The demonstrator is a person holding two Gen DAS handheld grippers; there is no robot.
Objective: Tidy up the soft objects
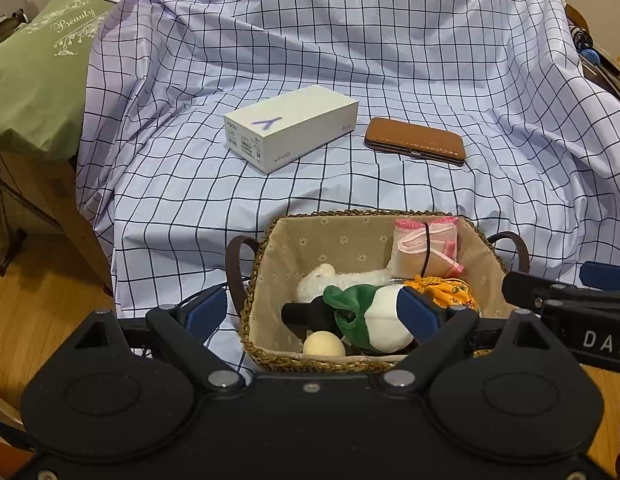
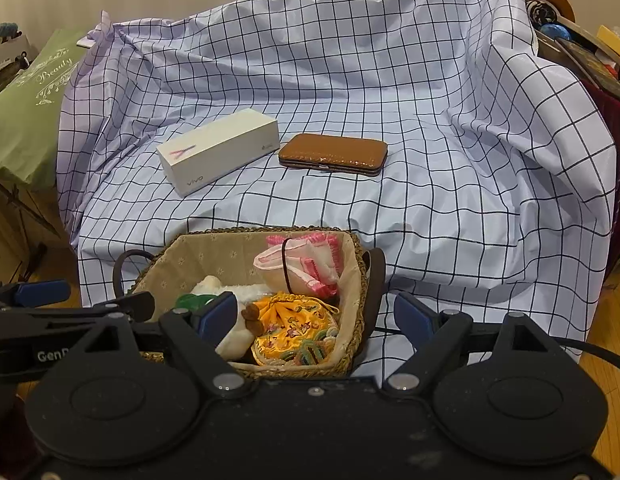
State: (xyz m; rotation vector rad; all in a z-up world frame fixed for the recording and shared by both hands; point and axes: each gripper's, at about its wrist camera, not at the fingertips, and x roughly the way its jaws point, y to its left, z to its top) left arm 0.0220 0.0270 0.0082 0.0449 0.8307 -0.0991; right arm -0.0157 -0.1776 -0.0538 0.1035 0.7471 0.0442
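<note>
Left gripper's (image 1: 316, 314) right finger is covering part of the green-and-white plush (image 1: 374, 316) in the basket (image 1: 270, 280). White fluffy toy (image 1: 326, 278) is lying half buried; shape unclear. Right wrist view: right gripper's (image 2: 318, 320) left finger is hiding most of the plush. Clutter at the right edge (image 2: 582, 48) is getting cut off, unreadable.
</note>
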